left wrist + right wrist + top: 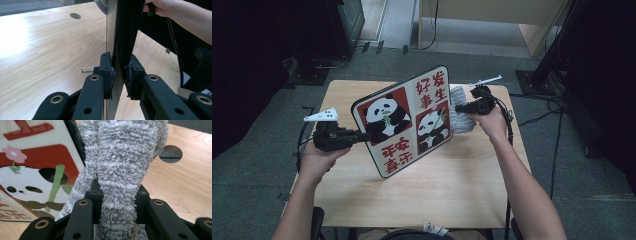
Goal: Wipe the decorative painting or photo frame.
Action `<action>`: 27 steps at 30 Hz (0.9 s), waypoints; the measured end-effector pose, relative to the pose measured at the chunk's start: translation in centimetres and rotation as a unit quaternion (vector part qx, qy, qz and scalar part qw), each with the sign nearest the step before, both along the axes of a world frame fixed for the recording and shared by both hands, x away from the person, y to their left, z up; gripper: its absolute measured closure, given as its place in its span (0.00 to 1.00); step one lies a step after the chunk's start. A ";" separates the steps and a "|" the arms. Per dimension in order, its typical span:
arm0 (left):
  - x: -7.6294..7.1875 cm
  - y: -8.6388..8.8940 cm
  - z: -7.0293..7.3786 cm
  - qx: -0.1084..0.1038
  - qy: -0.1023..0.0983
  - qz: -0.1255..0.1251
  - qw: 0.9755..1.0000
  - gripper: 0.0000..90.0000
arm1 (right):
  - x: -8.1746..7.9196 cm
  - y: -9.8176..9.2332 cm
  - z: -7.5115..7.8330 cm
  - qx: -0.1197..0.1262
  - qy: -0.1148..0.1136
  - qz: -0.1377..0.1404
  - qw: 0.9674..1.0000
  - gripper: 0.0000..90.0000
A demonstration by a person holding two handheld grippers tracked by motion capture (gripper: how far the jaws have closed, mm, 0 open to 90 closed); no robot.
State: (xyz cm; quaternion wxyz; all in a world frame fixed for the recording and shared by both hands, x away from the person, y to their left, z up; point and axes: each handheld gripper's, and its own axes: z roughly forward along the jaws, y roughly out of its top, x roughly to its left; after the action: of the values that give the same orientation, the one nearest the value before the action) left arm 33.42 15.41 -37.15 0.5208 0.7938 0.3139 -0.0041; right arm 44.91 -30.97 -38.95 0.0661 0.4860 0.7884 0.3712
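Grippers at work: left gripper (362, 136) clamps the glossy panda-print board (404, 120) upright, right gripper (460, 107) pinches a fluffy grey cloth (460, 117); hard wiping could twist the board loose.

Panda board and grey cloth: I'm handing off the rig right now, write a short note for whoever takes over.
Left gripper: shut on the edge of the panda board, holding it tilted up above the table.
Right gripper: shut on the fluffy grey cloth, which sits at the board's far right edge.
Done: both things gripped, cloth brought to the board.
Left: this looks like wiping the board; the printed face appears untouched by the cloth so far. Probably sweep the cloth across it while the left keeps hold, then set both down.
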 end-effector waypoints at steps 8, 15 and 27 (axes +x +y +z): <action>0.0 0.0 0.0 0.000 0.000 0.000 1.000 0.87 | -0.3 -0.2 -0.7 0.004 0.003 -0.002 1.000 0.77; 0.0 0.0 -0.1 0.001 0.000 0.001 1.000 0.87 | -0.6 -0.3 -1.4 0.004 0.005 -0.004 1.000 0.77; 0.0 -0.1 -0.1 0.001 -0.001 0.002 1.000 0.87 | -1.1 -0.6 -2.7 0.008 0.013 -0.006 1.000 0.76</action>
State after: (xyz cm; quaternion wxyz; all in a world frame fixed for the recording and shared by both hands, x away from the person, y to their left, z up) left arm 33.41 15.34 -37.22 0.5204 0.7936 0.3152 -0.0016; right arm 43.85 -31.61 -41.62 0.0545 0.4961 0.7831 0.3711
